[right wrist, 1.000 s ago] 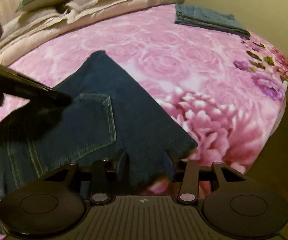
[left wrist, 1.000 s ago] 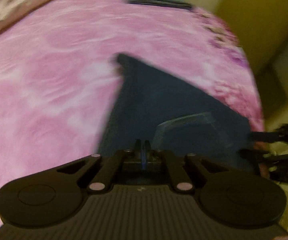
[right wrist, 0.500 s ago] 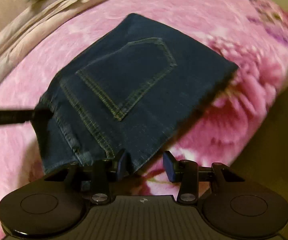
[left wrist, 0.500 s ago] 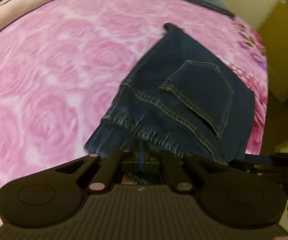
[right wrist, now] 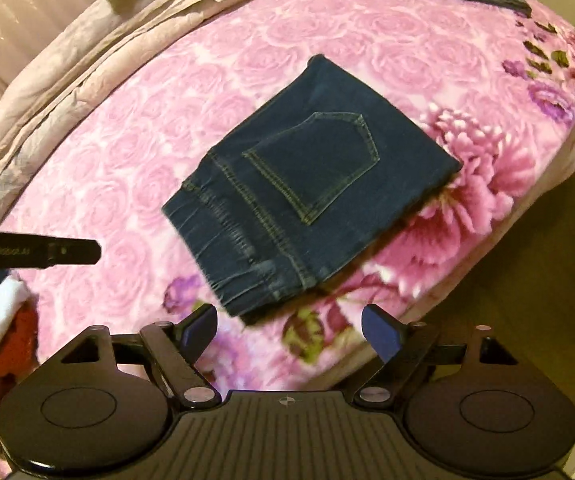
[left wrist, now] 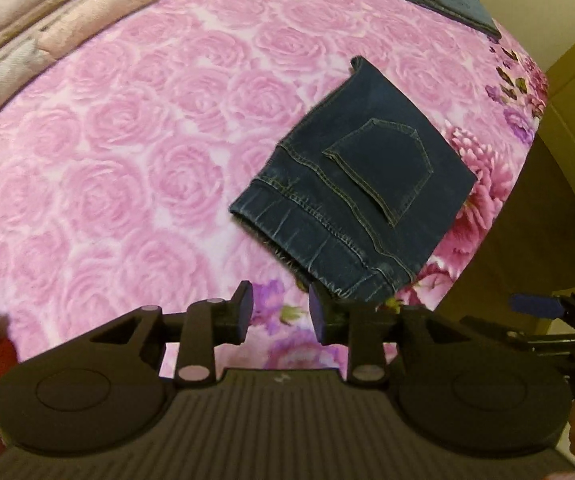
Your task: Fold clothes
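While both grippers hang above the bed, the folded dark jeans (right wrist: 307, 184) lie flat on the pink floral bedspread (right wrist: 159, 128) near its edge; left gripper (left wrist: 281, 316) and right gripper (right wrist: 287, 328) just opened, jaws empty.

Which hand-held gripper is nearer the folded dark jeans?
Left, narrowly. The left hand-held gripper hangs open just off the dark jeans' waistband corner. The right hand-held gripper, open wider, sits slightly farther off the same end. Neither touches them.
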Demonstrator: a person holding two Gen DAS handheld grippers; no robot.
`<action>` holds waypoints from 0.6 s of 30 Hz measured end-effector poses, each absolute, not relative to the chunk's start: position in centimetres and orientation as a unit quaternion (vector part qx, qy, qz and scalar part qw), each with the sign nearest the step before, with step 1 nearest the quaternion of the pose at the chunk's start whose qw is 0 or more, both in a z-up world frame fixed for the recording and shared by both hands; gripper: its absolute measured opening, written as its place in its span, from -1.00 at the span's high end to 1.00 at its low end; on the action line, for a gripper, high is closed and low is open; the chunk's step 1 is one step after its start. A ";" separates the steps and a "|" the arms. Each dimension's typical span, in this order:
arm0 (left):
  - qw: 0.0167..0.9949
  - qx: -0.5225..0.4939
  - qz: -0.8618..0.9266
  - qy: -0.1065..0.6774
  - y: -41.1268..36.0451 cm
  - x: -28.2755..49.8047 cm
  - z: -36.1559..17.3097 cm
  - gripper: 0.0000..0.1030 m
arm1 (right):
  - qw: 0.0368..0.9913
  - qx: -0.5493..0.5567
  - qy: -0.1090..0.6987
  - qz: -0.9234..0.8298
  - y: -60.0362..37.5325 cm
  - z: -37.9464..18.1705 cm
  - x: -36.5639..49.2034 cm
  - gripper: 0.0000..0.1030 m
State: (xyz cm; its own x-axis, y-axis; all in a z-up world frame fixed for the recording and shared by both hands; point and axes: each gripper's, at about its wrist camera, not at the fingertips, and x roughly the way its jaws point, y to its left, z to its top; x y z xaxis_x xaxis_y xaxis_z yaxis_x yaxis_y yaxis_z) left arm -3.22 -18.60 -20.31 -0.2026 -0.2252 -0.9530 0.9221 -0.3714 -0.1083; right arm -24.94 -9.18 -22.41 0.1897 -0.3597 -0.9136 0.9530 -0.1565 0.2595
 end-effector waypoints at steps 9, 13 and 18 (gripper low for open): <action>0.463 0.431 -0.693 0.345 -17.6 -2.4 -13.0 0.34 | 0.616 0.430 0.325 -0.575 -10.3 -16.1 -23.6 -0.80; 0.491 0.409 -0.685 0.350 -18.1 -1.9 -11.4 0.34 | 0.636 0.407 0.340 -0.561 -12.0 -15.1 -23.3 -0.80; 0.536 0.392 -0.657 0.356 -19.1 -1.9 -10.6 0.34 | 0.667 0.376 0.362 -0.532 -15.1 -14.3 -23.6 -0.80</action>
State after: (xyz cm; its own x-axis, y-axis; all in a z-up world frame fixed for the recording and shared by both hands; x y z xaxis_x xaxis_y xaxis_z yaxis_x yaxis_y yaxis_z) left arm -1.85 -19.14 -10.58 -0.1185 -0.4250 -0.8974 0.9840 -0.1716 -0.0486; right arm -23.62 -15.07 -14.30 0.1714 -0.4373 -0.8828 0.9816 0.1520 0.1152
